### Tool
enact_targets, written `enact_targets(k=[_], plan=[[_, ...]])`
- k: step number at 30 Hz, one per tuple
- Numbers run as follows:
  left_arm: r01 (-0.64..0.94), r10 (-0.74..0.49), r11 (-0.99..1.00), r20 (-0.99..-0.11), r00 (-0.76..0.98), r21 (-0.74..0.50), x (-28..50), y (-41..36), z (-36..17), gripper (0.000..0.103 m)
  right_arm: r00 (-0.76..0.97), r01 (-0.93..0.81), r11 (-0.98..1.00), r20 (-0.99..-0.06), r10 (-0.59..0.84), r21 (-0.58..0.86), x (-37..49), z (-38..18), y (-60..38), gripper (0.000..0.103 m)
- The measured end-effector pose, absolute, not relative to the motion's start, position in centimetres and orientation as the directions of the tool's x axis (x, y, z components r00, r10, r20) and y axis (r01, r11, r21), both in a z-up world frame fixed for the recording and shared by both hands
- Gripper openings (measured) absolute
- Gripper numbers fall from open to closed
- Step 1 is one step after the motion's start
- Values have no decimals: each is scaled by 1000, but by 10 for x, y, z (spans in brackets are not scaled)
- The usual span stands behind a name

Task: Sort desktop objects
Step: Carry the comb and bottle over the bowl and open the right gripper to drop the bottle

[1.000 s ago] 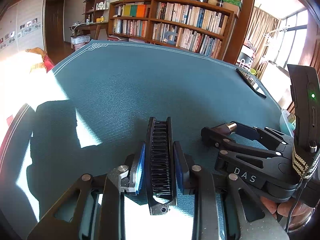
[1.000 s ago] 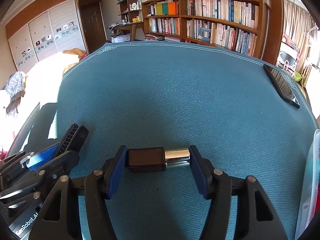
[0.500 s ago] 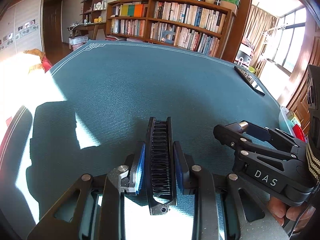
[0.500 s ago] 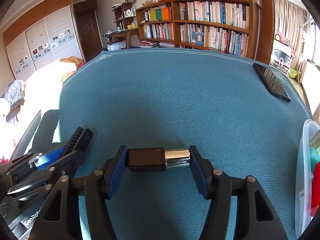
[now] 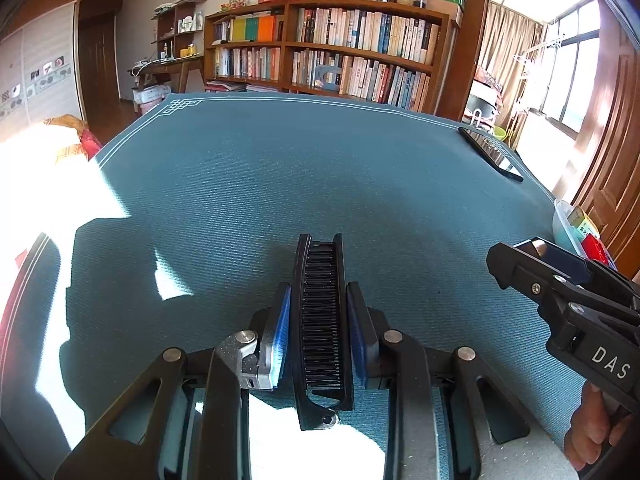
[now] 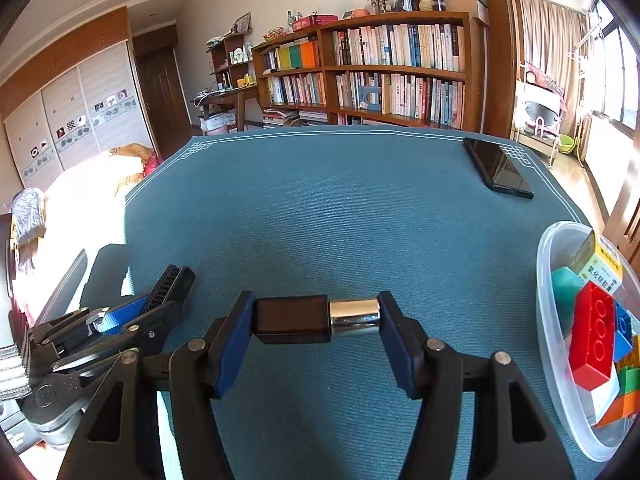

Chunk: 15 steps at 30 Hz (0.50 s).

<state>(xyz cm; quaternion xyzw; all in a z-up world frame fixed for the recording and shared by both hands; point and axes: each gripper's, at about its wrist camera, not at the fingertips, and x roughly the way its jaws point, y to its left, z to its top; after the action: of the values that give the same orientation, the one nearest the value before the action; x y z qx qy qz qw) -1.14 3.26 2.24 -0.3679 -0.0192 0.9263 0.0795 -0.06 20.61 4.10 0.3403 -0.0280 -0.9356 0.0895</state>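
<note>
My left gripper is pinched tight on a black folding plastic comb, its blue pads pressed against both long sides; the comb stands lengthwise in the lower middle of the left wrist view, teeth facing up, its hinged end nearest the camera. My right gripper clamps a small dark rectangular tube with a shiny silver metal end — held crosswise, end to end, one pad on the dark end and one on the silver end, at the lower centre of the right wrist view. Both hang over the teal woven table mat with white border lines. At the right edge of the right wrist view sits a clear plastic tub holding a red plastic building brick and other coloured pieces. A flat black smartphone lies on the mat in the upper right — well apart from both grippers.
</note>
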Motion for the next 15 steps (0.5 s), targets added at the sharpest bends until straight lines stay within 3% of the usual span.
enact_targets(k=[15], plan=[[-178, 152, -984, -668, -729, -29, -3, 60, 28, 29, -801, 53, -983, -580, -148, 177, 32, 50, 249, 65]])
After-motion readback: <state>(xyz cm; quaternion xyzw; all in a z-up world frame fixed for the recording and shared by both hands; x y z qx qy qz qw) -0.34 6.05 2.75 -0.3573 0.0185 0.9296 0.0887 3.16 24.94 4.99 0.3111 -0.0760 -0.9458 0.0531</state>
